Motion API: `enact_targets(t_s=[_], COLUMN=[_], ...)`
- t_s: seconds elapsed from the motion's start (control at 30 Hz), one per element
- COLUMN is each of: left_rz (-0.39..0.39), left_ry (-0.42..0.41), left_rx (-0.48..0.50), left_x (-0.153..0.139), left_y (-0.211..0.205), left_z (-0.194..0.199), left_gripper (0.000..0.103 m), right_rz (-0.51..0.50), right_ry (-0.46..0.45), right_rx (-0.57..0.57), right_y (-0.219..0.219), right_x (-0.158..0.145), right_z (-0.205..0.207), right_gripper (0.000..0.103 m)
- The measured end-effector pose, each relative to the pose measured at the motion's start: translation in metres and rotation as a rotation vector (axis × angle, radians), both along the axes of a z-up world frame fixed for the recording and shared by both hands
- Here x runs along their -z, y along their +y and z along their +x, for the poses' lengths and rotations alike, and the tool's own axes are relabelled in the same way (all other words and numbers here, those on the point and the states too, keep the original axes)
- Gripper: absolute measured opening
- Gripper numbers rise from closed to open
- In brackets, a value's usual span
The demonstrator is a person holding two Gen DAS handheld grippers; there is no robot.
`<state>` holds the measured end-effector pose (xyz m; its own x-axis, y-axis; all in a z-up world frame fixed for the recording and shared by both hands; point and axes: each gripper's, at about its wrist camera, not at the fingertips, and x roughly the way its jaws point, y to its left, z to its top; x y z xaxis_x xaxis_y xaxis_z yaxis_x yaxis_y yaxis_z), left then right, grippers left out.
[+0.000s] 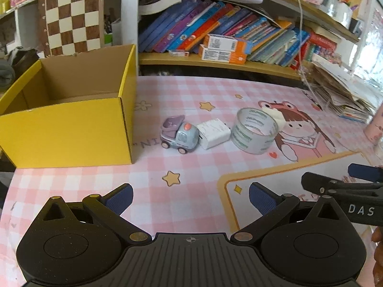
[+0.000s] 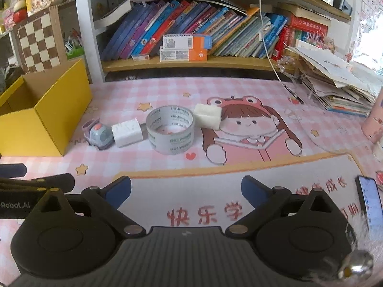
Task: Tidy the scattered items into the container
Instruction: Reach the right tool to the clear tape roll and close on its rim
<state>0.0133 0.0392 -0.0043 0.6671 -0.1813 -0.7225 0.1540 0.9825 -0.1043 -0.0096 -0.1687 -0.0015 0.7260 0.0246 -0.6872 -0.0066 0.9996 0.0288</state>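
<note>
An open yellow cardboard box (image 1: 64,131) stands at the left of the pink checked mat; it also shows in the right wrist view (image 2: 47,119). Right of it lie, in a row, a small grey-purple toy truck (image 1: 179,135) (image 2: 98,134), a white charger block (image 1: 213,132) (image 2: 126,132), a roll of clear tape (image 1: 255,130) (image 2: 170,132) and a white sponge block (image 2: 207,116), mostly hidden behind the tape in the left wrist view (image 1: 275,117). My left gripper (image 1: 190,197) is open and empty, short of the items. My right gripper (image 2: 186,190) is open and empty too.
A bookshelf with leaning books (image 2: 191,31) and two orange-white cartons (image 2: 184,47) runs along the back. A chessboard (image 1: 71,19) stands behind the box. A stack of papers (image 2: 335,88) and a pink cup (image 2: 375,122) sit at the right. A phone (image 2: 369,203) lies near my right gripper.
</note>
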Motion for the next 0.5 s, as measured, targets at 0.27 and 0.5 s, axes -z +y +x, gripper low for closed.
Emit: enact_targets(t_s=[0.27, 0.5], left_rz=[0.057, 0.096], left_ry=[-0.049, -0.039], left_rx=[-0.087, -0.16], left_x=[-0.004, -0.002], left_y=[-0.024, -0.039], left_z=[-0.006, -0.017], left_gripper=[0.103, 0.103], right_rz=[0.071, 0.09], right_ry=[0.0, 0.042], right_rx=[-0.059, -0.156], right_y=[-0.036, -0.049], right_x=[0.003, 0.015], right_z=[0.034, 0.07], right_gripper=[0.094, 0.065])
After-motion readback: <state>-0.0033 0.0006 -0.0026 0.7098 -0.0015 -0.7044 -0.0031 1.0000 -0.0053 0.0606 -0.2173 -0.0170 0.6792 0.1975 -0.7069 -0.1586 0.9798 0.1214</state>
